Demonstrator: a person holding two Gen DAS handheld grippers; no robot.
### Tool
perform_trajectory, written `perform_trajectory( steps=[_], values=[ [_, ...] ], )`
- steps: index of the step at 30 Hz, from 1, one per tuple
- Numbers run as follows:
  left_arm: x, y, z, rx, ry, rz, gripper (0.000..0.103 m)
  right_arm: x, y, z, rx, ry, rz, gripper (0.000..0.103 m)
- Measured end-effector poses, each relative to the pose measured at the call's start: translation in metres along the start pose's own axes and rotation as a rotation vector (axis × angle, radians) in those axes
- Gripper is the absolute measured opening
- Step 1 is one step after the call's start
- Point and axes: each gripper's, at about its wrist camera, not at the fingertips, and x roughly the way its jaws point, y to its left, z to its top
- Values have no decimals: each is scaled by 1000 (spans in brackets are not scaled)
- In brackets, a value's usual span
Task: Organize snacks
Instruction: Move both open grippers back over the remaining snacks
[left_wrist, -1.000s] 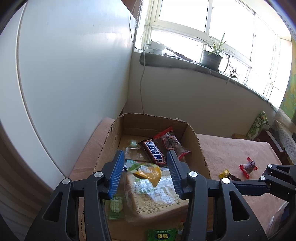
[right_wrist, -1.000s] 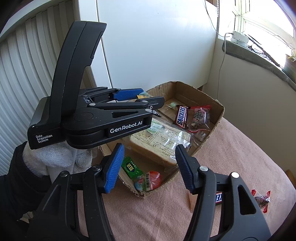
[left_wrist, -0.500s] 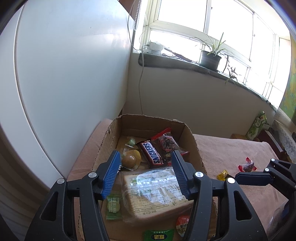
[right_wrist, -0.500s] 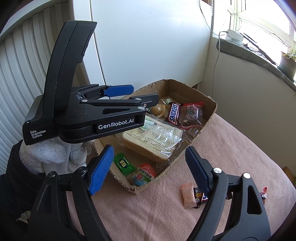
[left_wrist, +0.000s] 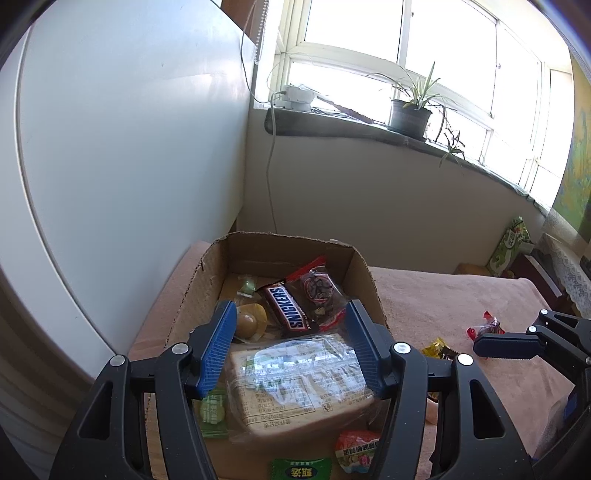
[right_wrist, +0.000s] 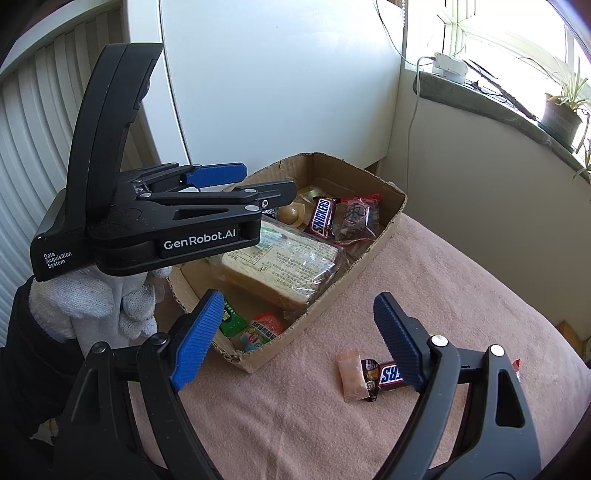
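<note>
An open cardboard box (left_wrist: 192, 295) (right_wrist: 384, 236) on the pink cloth holds a wrapped bread loaf (left_wrist: 299, 380) (right_wrist: 280, 262), a Snickers bar (left_wrist: 290, 308) (right_wrist: 322, 216), a red-edged clear packet (left_wrist: 317, 286), a round yellow snack (left_wrist: 249, 321) and green packets (left_wrist: 212, 411). My left gripper (left_wrist: 291, 347) (right_wrist: 258, 184) is open and empty above the box. My right gripper (right_wrist: 299, 343) is open and empty above the cloth by the box's near corner. A second Snickers bar (right_wrist: 384, 376) and a pink sachet (right_wrist: 351, 373) lie on the cloth near its right finger.
A red candy (left_wrist: 484, 326) and a yellow-wrapped candy (left_wrist: 437, 349) lie on the cloth right of the box. A white wall panel (left_wrist: 129, 147) stands left of the box. A windowsill with a potted plant (left_wrist: 410, 114) is behind. A green carton (left_wrist: 509, 243) stands far right.
My left gripper let go of the round yellow snack, which now lies in the box, and drew back. My right gripper opened wider and moved right toward the loose Snickers bar.
</note>
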Motion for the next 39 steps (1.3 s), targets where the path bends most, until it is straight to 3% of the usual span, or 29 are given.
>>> perform_trajectory(
  steps=[10,27,35,39],
  values=[
    [1,-14,2,22,2,-32,61,-15,-38,-12,82,-15,-50,86],
    [7,-66,-3,106,31,-127,61,-43,-147,-50,311,-9,-201,86],
    [16,-104,-12,173,83,-202,61,-38,-181,-71,383,42,-249,86],
    [26,-121,-22,204,137,-241,60,-32,-197,-87,457,72,-223,86]
  ],
)
